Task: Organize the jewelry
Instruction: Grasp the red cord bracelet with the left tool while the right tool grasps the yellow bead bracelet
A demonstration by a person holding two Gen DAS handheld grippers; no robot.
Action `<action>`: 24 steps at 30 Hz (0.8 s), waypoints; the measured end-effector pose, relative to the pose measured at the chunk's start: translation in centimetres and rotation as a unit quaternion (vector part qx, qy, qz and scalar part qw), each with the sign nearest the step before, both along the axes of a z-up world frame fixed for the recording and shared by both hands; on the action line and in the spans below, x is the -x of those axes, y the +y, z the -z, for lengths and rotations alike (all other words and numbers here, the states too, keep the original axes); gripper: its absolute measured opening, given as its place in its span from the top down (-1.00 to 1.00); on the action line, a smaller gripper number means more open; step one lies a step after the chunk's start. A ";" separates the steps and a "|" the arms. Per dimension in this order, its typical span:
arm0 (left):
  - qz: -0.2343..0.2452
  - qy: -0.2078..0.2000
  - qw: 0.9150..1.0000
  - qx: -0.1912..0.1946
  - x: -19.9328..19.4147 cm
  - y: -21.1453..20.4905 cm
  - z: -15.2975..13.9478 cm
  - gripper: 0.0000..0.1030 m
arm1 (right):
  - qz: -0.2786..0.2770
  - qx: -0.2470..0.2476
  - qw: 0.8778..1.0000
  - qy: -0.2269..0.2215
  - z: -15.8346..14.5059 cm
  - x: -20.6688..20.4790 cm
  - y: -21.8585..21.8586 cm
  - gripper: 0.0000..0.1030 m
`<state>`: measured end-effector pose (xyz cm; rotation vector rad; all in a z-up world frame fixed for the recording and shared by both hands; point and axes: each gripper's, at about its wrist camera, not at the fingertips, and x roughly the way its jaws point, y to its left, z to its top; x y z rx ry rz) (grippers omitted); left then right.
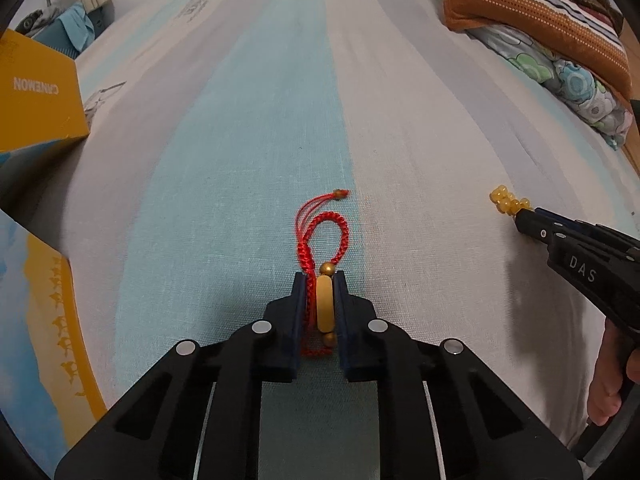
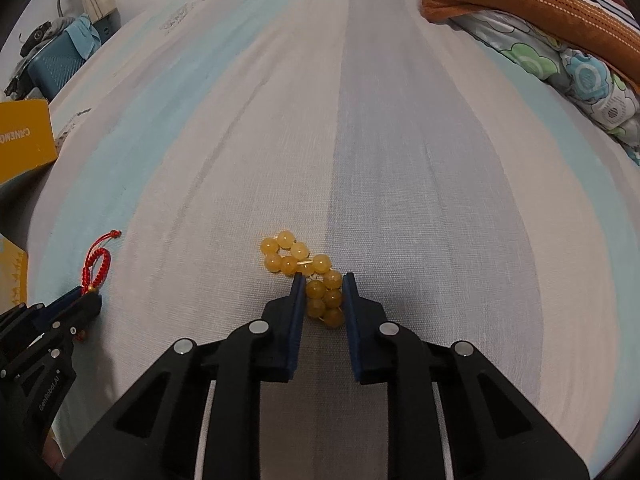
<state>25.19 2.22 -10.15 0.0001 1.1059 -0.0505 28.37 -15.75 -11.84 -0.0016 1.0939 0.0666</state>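
A red braided cord bracelet (image 1: 322, 240) with a long yellow bead and small gold beads lies on the striped bed sheet (image 1: 420, 128). My left gripper (image 1: 320, 280) is shut on its yellow bead, the red loop reaching out ahead of the fingertips. A yellow bead bracelet (image 2: 298, 258) lies bunched on the sheet. My right gripper (image 2: 322, 280) is shut on its near end, with several beads between the jaws. In the left wrist view the right gripper (image 1: 520, 212) and the yellow beads (image 1: 506, 200) are at the right. In the right wrist view the left gripper (image 2: 86, 294) and the red bracelet (image 2: 98, 260) are at the left.
A yellow box marked CANEMON (image 1: 36, 92) stands at the left, and a blue and yellow box (image 1: 40, 340) lies near the left edge. Folded blankets and a pillow (image 1: 560, 28) lie at the back right. A teal case (image 2: 56, 64) stands beyond the bed at the far left.
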 end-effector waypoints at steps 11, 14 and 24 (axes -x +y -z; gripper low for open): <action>0.003 -0.015 1.000 0.005 1.0 -0.1 -1.3 0.76 | -0.005 -0.005 1.000 -0.019 -1.7 1.2 -0.1 0.66; 0.003 -0.018 1.000 0.005 1.6 -0.2 -1.7 0.76 | -0.007 -0.005 1.000 -0.025 -2.3 1.7 -0.1 0.66; 0.005 -0.035 0.999 0.008 3.1 -0.4 -3.5 0.76 | -0.010 -0.004 0.999 -0.046 -4.2 3.7 -0.3 0.82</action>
